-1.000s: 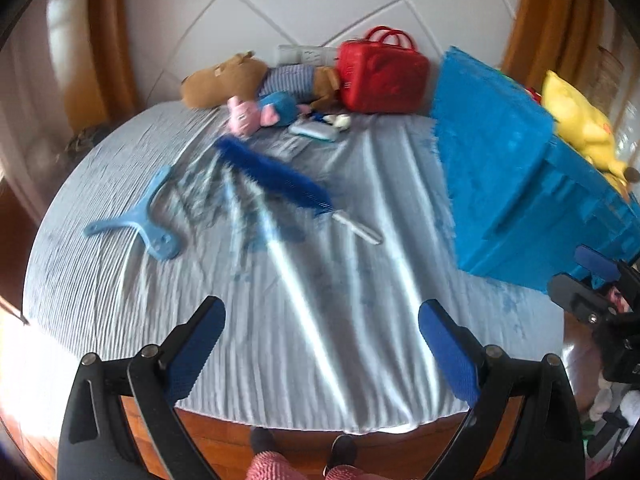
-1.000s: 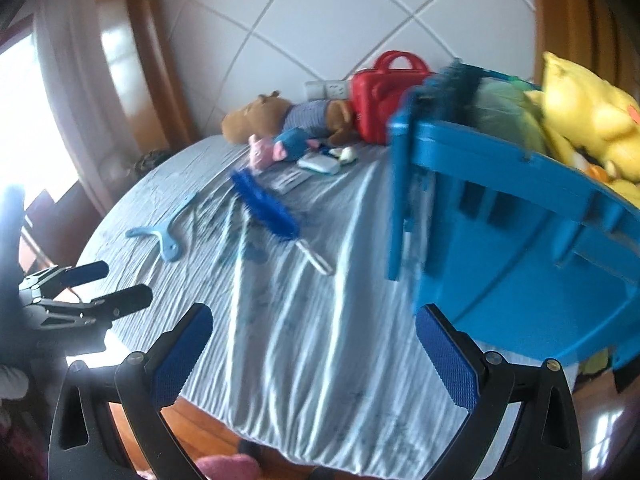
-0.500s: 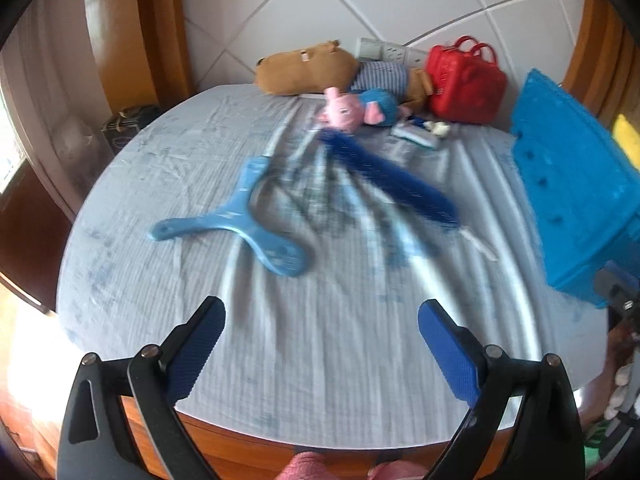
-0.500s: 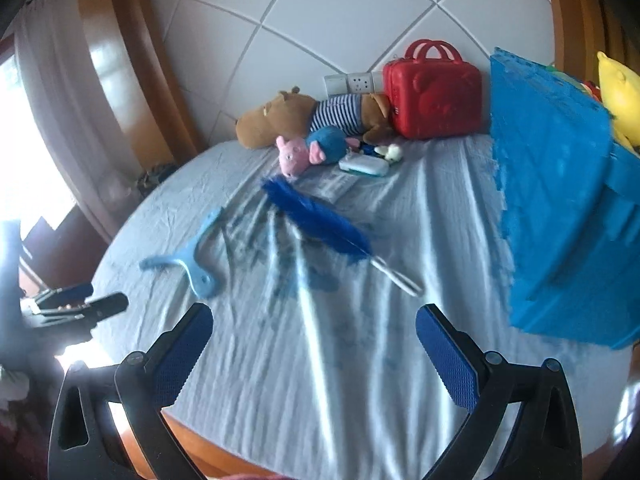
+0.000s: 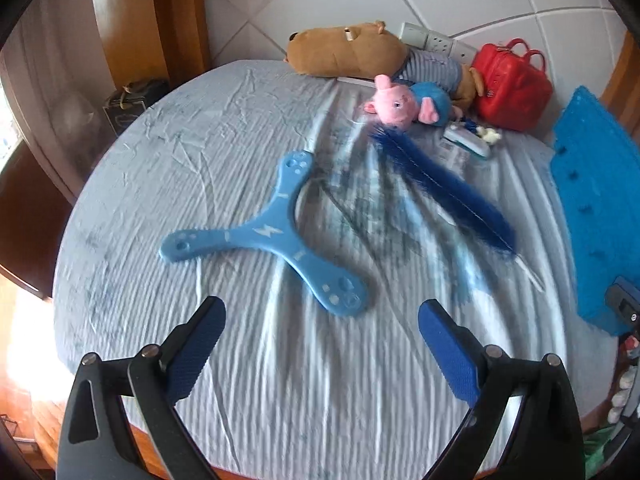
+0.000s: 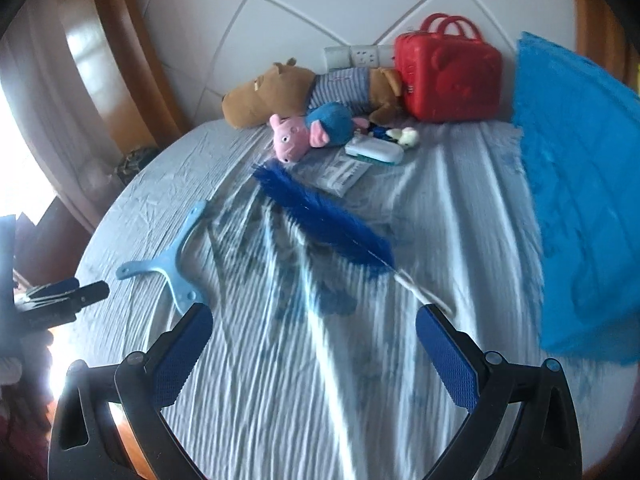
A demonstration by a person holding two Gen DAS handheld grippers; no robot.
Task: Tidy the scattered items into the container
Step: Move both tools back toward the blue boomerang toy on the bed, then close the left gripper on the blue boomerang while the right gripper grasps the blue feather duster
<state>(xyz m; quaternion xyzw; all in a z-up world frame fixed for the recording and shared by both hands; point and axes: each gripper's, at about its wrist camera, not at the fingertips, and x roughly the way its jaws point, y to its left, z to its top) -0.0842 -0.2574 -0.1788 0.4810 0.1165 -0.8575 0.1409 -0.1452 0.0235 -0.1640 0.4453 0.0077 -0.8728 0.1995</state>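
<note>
- Closing on the near items, the left gripper has advanced over the last second: its blue-padded fingers are spread wide and empty, with the light-blue three-armed plastic boomerang now just ahead at 12 o'clock.
- The right gripper has swung away from the blue plastic crate; fingers released, holding nothing. The dark-blue feather wand lies at 12 o'clock, its white handle tip near the right finger.
- Judgement: two picks are being set up; no item is grasped yet.
- Crate: 3 o'clock in both views, tilted.
- Far side, 12 to 1 o'clock: pink pig plush, brown dog plush, red plastic case.
- Obstruction: none between fingers and targets; the wrinkled blue sheet may snag.
</note>
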